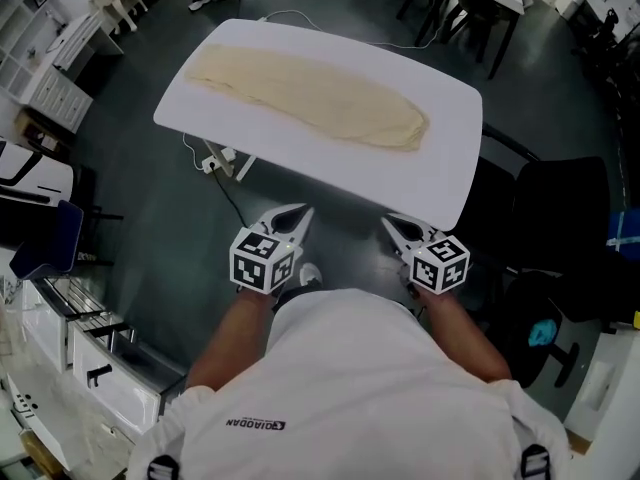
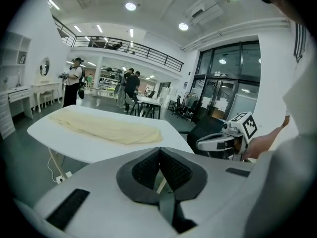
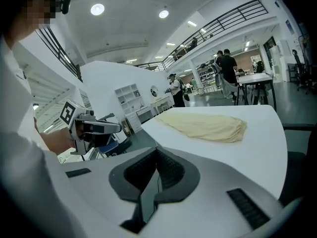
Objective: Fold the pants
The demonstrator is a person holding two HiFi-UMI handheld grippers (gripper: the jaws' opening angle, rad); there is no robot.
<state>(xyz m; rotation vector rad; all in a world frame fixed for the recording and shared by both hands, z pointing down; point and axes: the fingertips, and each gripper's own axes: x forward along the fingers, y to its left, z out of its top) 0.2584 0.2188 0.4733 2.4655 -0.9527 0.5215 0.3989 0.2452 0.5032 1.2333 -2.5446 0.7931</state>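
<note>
Nearest us, our two grippers, the left gripper and the right gripper, each have their ribbed dark pads closed together on nothing, short of the table. Beyond them, one white, round-cornered table carries one pair of soft cream pants, lying long and flat, well apart from both tools. Only the gripper views show the people standing farther off and the railed balcony above.

White table, black chair just beside
</note>
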